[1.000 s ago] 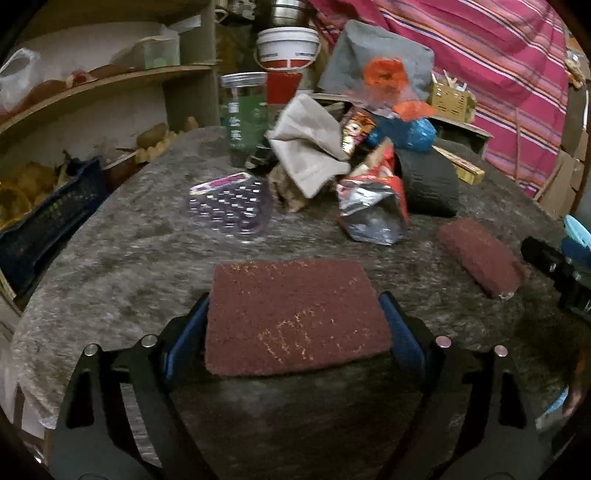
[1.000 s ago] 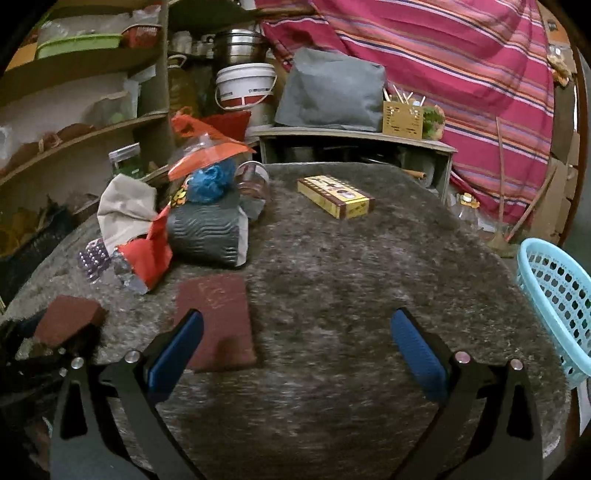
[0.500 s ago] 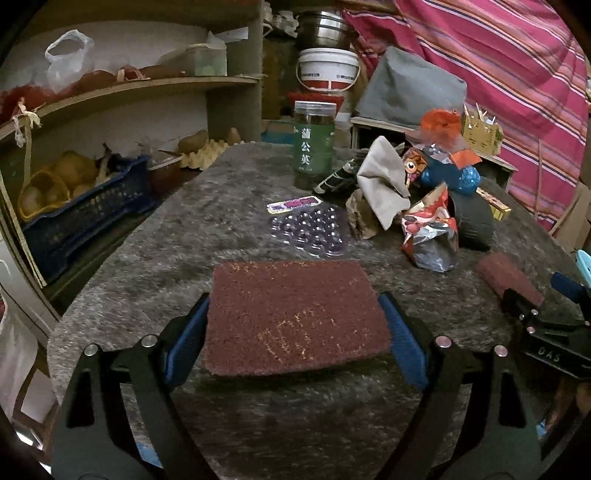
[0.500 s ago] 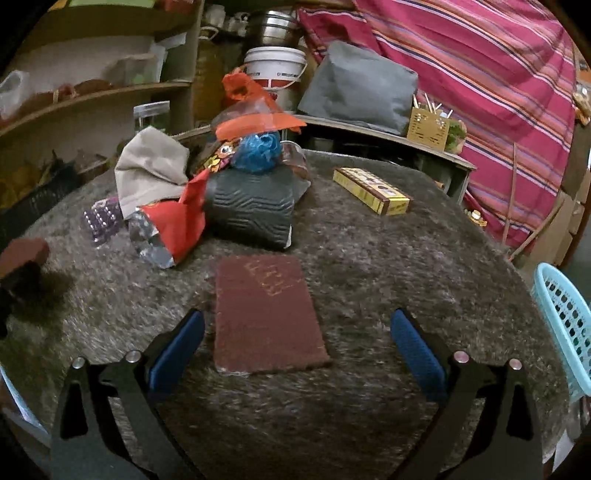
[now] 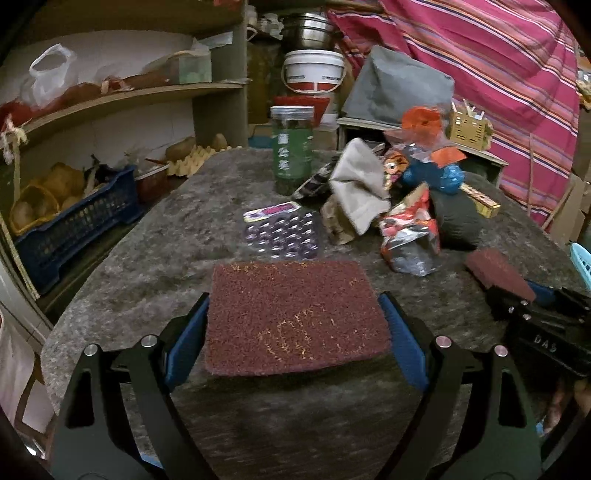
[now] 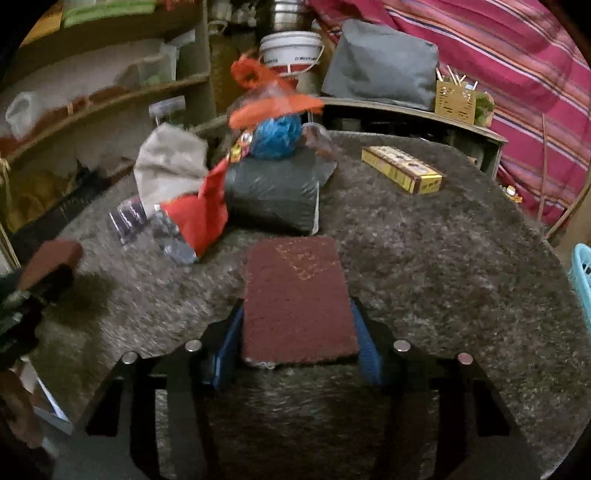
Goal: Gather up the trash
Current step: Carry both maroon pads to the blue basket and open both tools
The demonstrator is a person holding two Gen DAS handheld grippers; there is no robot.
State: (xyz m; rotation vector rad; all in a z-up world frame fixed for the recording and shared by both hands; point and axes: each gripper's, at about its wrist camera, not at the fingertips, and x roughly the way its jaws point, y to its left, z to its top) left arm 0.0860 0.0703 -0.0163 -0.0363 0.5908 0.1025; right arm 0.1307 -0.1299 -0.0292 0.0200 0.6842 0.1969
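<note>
Nearest, the left tongs [image 5: 293, 328] gripped one maroon scouring pad [image 5: 295, 314]; the right tongs [image 6: 295, 339] gripped a second pad [image 6: 297, 299]. Beyond, the wrapper pile [image 6: 236, 192] lay uncollected on the tabletop [image 6: 443, 258]; far right, the blue basket [image 6: 581, 277] waited.

Cluttered household storeroom or pantry, seen from grey fuzzy-topped table [image 5: 147, 236]. Left of table: curved wooden shelves [image 5: 122, 96] with plastic bags, blue crate [image 5: 74, 229] of produce, egg tray [image 5: 192, 160] with potatoes. Behind table: white bucket [image 5: 314, 70] under steel pot [image 5: 306, 31], grey cushion [image 6: 380, 62] on low bench, small wicker box [image 6: 456, 98]. Right of table: pink striped cloth [image 6: 517, 55] draped as backdrop, turquoise basket [image 6: 580, 280] at edge. On table: green-labelled jar [image 5: 291, 147], heap of wrappers and rags.
</note>
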